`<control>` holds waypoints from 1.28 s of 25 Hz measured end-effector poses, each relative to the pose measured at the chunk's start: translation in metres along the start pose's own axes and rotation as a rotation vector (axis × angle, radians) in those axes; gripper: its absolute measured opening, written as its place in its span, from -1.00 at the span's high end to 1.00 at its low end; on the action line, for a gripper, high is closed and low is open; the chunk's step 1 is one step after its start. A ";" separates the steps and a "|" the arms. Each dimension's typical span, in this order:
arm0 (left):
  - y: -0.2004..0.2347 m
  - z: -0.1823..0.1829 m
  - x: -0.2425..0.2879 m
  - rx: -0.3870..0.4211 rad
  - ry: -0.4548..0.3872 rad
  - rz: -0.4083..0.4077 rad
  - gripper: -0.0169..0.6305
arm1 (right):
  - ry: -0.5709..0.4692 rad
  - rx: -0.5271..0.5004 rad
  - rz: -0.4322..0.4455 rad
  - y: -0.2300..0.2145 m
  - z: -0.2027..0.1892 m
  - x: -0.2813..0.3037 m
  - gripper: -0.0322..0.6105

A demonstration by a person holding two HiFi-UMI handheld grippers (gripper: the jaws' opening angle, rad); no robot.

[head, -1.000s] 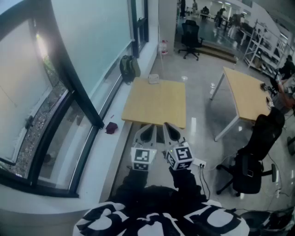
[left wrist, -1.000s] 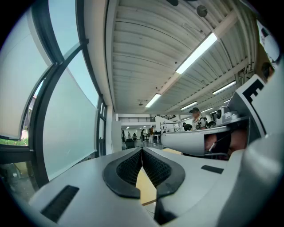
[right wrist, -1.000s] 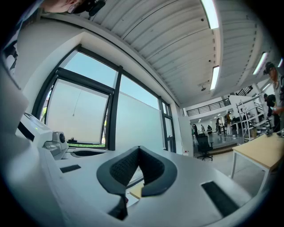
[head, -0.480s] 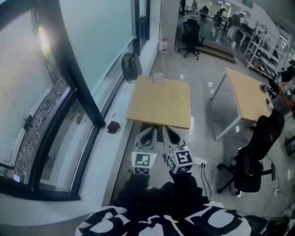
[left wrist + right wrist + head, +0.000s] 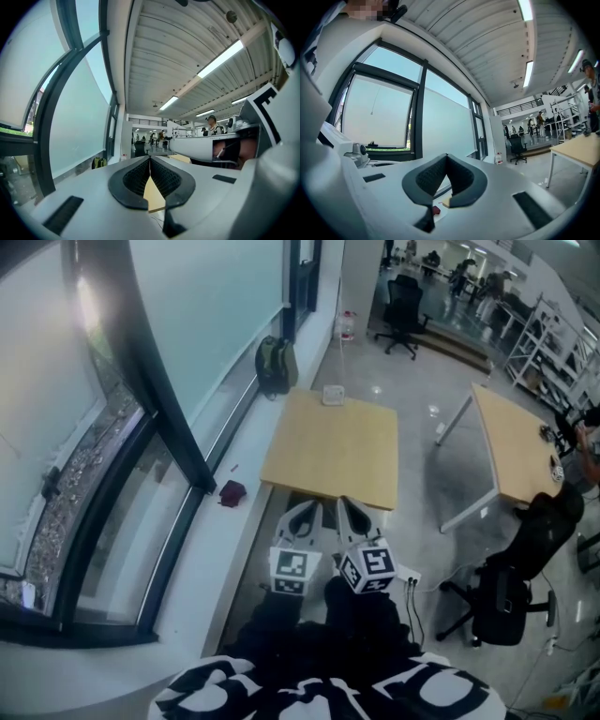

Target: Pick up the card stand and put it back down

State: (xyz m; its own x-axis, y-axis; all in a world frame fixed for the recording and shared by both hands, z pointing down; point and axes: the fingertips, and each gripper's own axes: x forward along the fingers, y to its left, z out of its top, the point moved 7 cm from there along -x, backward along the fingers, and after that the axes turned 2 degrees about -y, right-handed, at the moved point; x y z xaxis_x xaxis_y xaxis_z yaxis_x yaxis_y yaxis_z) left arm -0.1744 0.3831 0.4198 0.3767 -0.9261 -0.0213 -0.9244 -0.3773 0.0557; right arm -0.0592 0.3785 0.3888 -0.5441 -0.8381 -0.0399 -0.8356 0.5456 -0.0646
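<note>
The card stand (image 5: 334,396), small and pale, stands at the far edge of the light wooden table (image 5: 328,456) in the head view. Both grippers are held side by side just short of the table's near edge, well away from the stand. My left gripper (image 5: 302,514) has its jaws pressed together with nothing between them, and its own view shows the pads meeting at the left gripper (image 5: 150,158) tip. My right gripper (image 5: 349,512) is also shut and empty, pads touching in the right gripper (image 5: 446,157) view. Both point level toward the table.
A green backpack (image 5: 277,365) leans by the window wall beyond the table. A dark red object (image 5: 232,491) lies on the white sill at left. A second table (image 5: 520,442), a black office chair (image 5: 506,587) and a floor socket with cable (image 5: 408,576) are at right.
The person has stepped forward: the table and backpack sit slightly lower and further right in the head view. Both grippers keep their place side by side, still shut.
</note>
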 end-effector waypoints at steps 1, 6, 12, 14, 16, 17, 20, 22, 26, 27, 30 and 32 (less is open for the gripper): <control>0.004 -0.001 0.008 0.001 0.005 0.004 0.91 | 0.000 0.001 0.007 -0.005 0.000 0.010 0.83; 0.035 -0.001 0.058 0.017 0.020 0.048 0.91 | -0.012 0.018 0.053 -0.036 -0.002 0.069 0.83; 0.053 0.009 0.135 0.032 0.018 0.099 0.91 | -0.017 0.018 0.105 -0.089 0.011 0.130 0.83; 0.053 0.012 0.168 0.042 0.010 0.102 0.91 | -0.024 0.025 0.116 -0.117 0.015 0.155 0.83; 0.056 0.009 0.203 0.051 0.015 0.101 0.91 | -0.020 0.040 0.116 -0.146 0.014 0.182 0.83; 0.057 0.008 0.220 0.051 0.021 0.100 0.91 | -0.018 0.046 0.119 -0.158 0.014 0.194 0.83; 0.059 0.012 0.268 0.045 0.025 0.107 0.91 | -0.015 0.052 0.142 -0.191 0.021 0.223 0.83; 0.057 0.018 0.299 0.049 0.024 0.113 0.91 | -0.017 0.053 0.155 -0.214 0.027 0.238 0.83; 0.046 0.020 0.355 0.047 0.026 0.112 0.91 | -0.012 0.059 0.155 -0.265 0.032 0.259 0.83; 0.043 0.019 0.367 0.046 0.032 0.108 0.91 | -0.011 0.064 0.152 -0.277 0.032 0.264 0.83; 0.034 0.012 0.395 0.047 0.055 0.098 0.91 | -0.001 0.094 0.131 -0.310 0.028 0.277 0.83; 0.035 0.009 0.409 0.047 0.069 0.102 0.91 | 0.015 0.116 0.124 -0.325 0.023 0.288 0.83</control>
State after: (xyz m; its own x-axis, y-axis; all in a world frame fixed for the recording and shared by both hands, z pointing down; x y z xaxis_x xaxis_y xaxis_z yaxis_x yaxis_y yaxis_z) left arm -0.0535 -0.0092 0.4036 0.2823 -0.9580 0.0505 -0.9593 -0.2823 0.0076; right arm 0.0572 -0.0401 0.3751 -0.6445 -0.7635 -0.0396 -0.7479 0.6404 -0.1746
